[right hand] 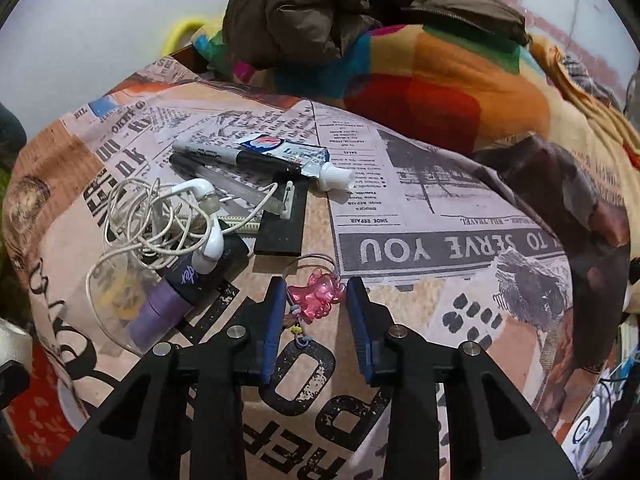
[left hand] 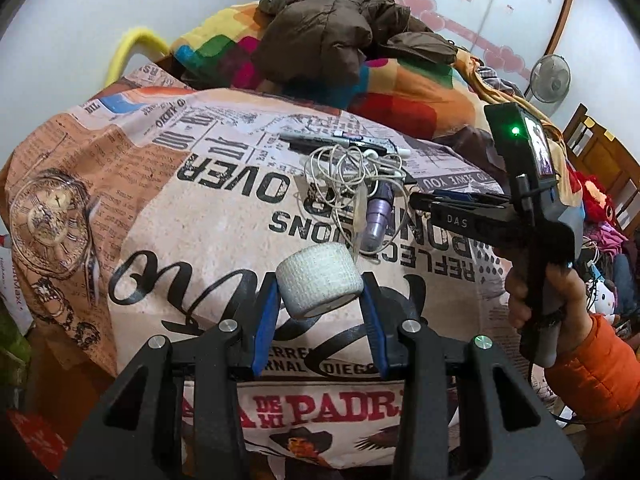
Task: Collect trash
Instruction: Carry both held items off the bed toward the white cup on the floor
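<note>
Left gripper (left hand: 320, 300) grips a white tape roll (left hand: 320, 285); tangled earphones (left hand: 352, 176) lie ahead. Right gripper (right hand: 316, 300) gapes around a pink charm (right hand: 316, 294), untouched; purple tube (right hand: 168, 304) crowds its left.

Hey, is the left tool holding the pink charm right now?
No, the left tool frames a white tape roll; the pink charm lies between the right tool's open fingers.
</note>
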The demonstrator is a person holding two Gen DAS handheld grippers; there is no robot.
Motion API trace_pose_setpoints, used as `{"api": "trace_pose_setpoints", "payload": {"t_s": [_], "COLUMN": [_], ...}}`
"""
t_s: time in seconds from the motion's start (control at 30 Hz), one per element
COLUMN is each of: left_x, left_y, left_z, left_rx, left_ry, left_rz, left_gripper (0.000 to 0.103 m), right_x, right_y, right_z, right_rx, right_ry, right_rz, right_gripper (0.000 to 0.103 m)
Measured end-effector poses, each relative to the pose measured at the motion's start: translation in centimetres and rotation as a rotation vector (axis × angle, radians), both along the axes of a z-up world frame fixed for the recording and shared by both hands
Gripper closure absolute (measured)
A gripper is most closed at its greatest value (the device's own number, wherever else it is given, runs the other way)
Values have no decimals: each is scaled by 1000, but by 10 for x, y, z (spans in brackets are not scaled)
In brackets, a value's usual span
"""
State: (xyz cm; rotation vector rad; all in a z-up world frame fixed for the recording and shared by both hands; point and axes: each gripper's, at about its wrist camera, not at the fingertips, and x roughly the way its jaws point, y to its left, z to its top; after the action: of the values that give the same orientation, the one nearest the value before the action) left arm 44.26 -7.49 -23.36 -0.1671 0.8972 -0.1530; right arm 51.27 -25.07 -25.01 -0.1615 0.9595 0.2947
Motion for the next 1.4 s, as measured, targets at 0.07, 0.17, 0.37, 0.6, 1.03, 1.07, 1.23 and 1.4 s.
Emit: {"api": "trace_pose_setpoints", "payload": {"t_s": [0.07, 0.17, 0.37, 0.6, 1.03, 1.07, 1.23, 1.4], "left_x": [0, -2, -11, -40, -131, -139, -176, -208], "left_y": [-1, 0, 9, 25, 79, 83, 113, 142], "left_z": [-2, 0, 21, 62, 133, 137, 153, 159], "left_rx": [0, -1, -6, 7, 74, 79, 101, 121], "left_ry": [8, 10, -13, -72, -199, -207, -236, -248], "left_rz": [-2, -1, 13, 38, 149, 158, 217, 273], "left_gripper": [64, 63, 63, 64, 64, 64, 63, 63], "right_x": [2, 1, -21, -63, -150, -156, -187, -209], "right_y": [-3, -9, -9, 1, 57, 61, 93, 126], "right_z": [1, 6, 40, 100, 192, 196, 209, 210], "right_rx": [22, 71, 78, 118, 223, 229, 260, 287], "right_ry": [12, 47, -2, -95, -233, -237, -251, -236], "right_rz": [-9, -20, -9, 25, 177, 190, 269, 341], "right_gripper": [79, 79, 80, 80, 80, 80, 80, 80]}}
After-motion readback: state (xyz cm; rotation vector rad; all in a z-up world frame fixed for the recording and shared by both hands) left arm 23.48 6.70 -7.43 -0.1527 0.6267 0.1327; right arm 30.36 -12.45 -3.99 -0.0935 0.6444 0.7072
